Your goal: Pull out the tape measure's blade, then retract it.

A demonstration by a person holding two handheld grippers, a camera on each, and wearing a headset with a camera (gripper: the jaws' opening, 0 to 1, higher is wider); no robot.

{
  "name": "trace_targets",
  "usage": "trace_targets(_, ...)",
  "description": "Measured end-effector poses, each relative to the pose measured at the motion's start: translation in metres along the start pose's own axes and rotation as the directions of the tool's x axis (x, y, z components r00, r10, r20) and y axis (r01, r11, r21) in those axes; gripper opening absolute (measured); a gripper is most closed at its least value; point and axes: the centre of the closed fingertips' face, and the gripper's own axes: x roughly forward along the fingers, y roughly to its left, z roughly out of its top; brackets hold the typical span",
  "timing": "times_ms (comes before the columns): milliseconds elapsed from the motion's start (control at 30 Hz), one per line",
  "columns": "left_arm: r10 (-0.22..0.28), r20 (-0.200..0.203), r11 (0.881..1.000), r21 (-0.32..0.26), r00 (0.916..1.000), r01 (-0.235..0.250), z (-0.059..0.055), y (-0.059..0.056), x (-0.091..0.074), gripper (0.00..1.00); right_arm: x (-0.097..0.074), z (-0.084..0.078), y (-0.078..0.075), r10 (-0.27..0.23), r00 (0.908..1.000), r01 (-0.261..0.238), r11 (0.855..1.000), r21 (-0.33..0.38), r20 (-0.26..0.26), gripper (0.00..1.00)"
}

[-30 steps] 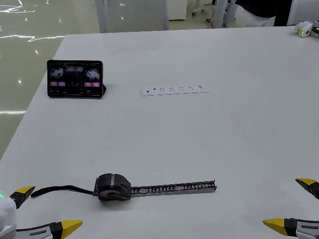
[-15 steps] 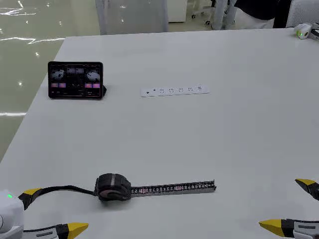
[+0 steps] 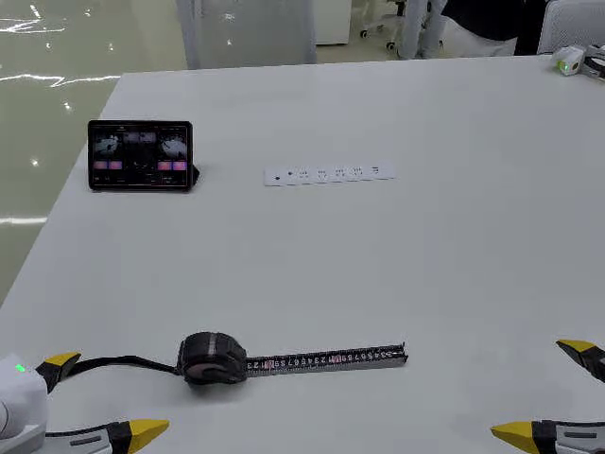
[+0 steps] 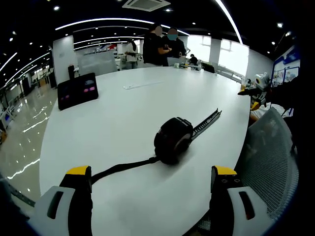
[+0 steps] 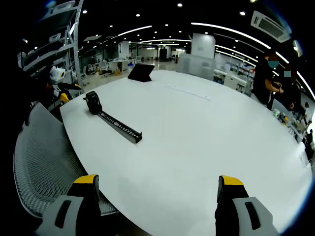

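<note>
Status: tape measure (image 3: 213, 357) down, blade (image 3: 326, 358) out, nothing gripped

The tape measure is seen lying on the white counter (image 3: 378, 265), at 7 o'clock in the head view. The blade is laid flat toward 3 o'clock. The strap (image 3: 123, 361) is trailed toward 9 o'clock, ending near the left gripper (image 3: 106, 395). Fingers of the left and the right gripper (image 3: 546, 391) are held spread apart, empty. A tablet (image 3: 140, 155) is propped at 10 o'clock, and a power strip (image 3: 329, 174) lies at 12.
</note>
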Motion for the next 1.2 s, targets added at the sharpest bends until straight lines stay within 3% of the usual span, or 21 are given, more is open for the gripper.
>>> trace_targets(233,-0.024,0.004,1.0,-0.005,0.9997,0.024,0.007,-0.003,0.006,0.99,0.001,-0.004,0.0,0.006,0.9993,-0.006,1.0,-0.002,-0.037,0.99)
trace_targets(533,-0.027,0.004,1.0,0.013,0.9996,0.027,0.024,-0.003,0.016,0.99,0.007,0.009,0.008,0.048,0.9978,-0.049,0.999,-0.025,-0.046,0.99)
trace_targets(667,-0.047,0.018,0.997,0.054,0.9987,0.046,0.035,-0.013,0.02,0.99,0.013,0.011,0.009,0.078,0.9938,-0.084,0.994,-0.075,-0.079,0.99)
trace_targets(867,-0.077,0.034,0.995,0.065,0.9965,0.074,0.048,-0.029,0.028,0.99,0.021,0.023,0.015,0.114,0.9874,-0.13,0.981,-0.147,-0.109,0.99)
trace_targets(1033,-0.082,0.027,0.995,0.05,0.9963,0.08,0.051,-0.038,0.036,0.99,0.028,0.031,0.017,0.154,0.9771,-0.181,0.964,-0.197,-0.147,0.99)
trace_targets(1200,-0.06,-0.022,0.998,0.028,0.9979,0.061,0.037,-0.042,0.047,0.99,0.036,0.023,0.02,0.182,0.955,-0.243,0.934,-0.262,-0.234,0.99)
